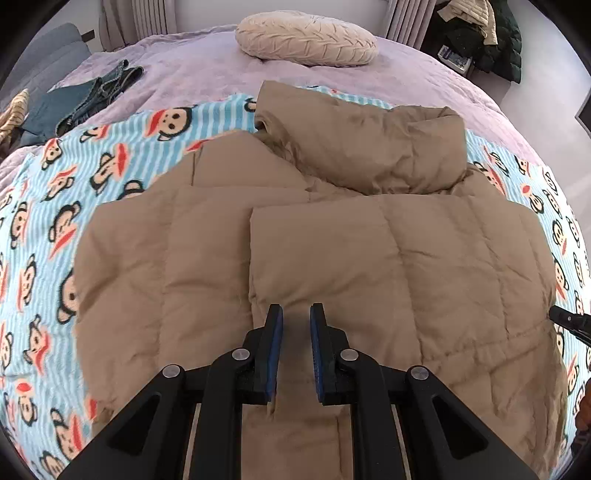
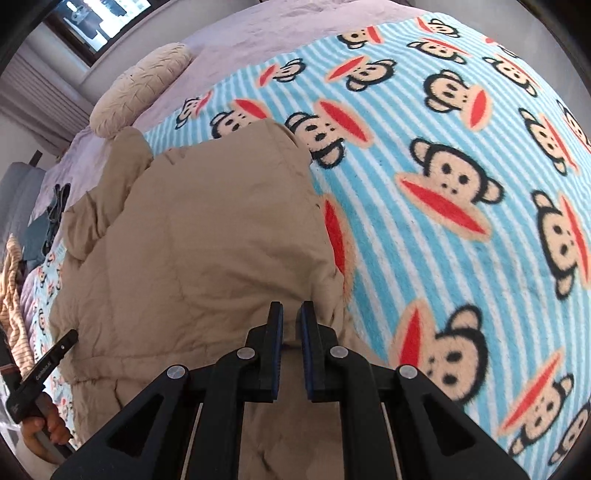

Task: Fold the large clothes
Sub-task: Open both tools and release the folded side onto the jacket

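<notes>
A tan puffer jacket (image 1: 332,258) lies flat on a monkey-print blanket (image 1: 44,229), hood (image 1: 369,147) at the far end, both side panels folded onto its middle. My left gripper (image 1: 296,314) hovers over the jacket's near middle, jaws slightly apart, nothing between them. In the right wrist view the jacket (image 2: 192,240) fills the left half. My right gripper (image 2: 291,310) is over the jacket's right edge near the hem, jaws narrowly apart, empty. The left gripper's body and the hand holding it show at the far left (image 2: 40,373).
The blanket (image 2: 461,184) covers a lilac bedspread (image 1: 207,70). A cream pillow (image 1: 306,38) lies at the bed's head. Dark jeans (image 1: 85,99) and a striped garment (image 1: 14,114) lie at the far left. Dark clothes (image 1: 487,33) pile up beyond the bed at the right.
</notes>
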The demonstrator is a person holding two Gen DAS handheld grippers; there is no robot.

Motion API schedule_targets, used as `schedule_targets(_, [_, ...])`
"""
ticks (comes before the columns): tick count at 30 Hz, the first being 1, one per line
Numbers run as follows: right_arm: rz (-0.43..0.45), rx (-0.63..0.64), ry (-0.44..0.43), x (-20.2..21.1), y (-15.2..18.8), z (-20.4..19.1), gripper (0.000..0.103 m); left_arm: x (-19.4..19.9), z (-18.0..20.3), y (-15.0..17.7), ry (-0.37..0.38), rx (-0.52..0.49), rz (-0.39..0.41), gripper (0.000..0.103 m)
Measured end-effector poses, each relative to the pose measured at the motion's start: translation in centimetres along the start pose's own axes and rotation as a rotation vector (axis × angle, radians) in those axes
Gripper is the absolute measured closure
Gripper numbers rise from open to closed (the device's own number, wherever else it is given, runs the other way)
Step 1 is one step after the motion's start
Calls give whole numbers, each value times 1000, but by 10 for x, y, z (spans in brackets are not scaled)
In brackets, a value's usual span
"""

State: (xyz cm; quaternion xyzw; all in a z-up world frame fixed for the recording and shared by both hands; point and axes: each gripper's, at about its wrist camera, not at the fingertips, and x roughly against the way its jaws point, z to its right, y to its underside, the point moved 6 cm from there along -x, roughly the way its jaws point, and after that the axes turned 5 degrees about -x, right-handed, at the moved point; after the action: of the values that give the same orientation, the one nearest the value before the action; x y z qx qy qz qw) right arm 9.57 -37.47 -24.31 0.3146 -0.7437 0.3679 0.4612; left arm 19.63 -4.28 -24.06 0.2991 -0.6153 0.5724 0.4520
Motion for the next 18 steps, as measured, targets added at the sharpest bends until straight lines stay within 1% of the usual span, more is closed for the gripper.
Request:
schedule_targets(3, [-20, -16, -14, 12, 12, 5, 92, 14, 3, 10, -21, -14, 1, 87])
schedule_targets(6, [-45, -10, -8, 19, 28, 10, 82, 23, 4, 23, -30, -10, -12, 87])
schedule_targets(7, [-53, -7, -8, 21, 33, 11, 78, 26, 4, 28, -29, -4, -21, 72])
schedule_targets(8, [-61, -3, -8, 22, 39, 12, 78, 29, 4, 32, -28, 4, -24, 37])
schedule_targets(9, [-69, 3, -5, 24, 44, 14, 78, 34, 4, 37, -35, 16, -10, 23])
schedule_targets(10, [-76, 10, -3, 25, 49, 15, 77, 39, 4, 40, -39, 21, 12, 19])
schedule_targets(11, [-81, 14, -4, 27, 54, 16, 77, 44, 7, 44, -38, 11, 18, 19])
schedule_targets(14, [-99, 15, -15, 30, 63, 18, 77, 47, 11, 54, -59, 2, -14, 19])
schedule_targets(18, [-118, 21, -28, 33, 71, 21, 77, 50, 19, 64, -75, 1, -38, 19])
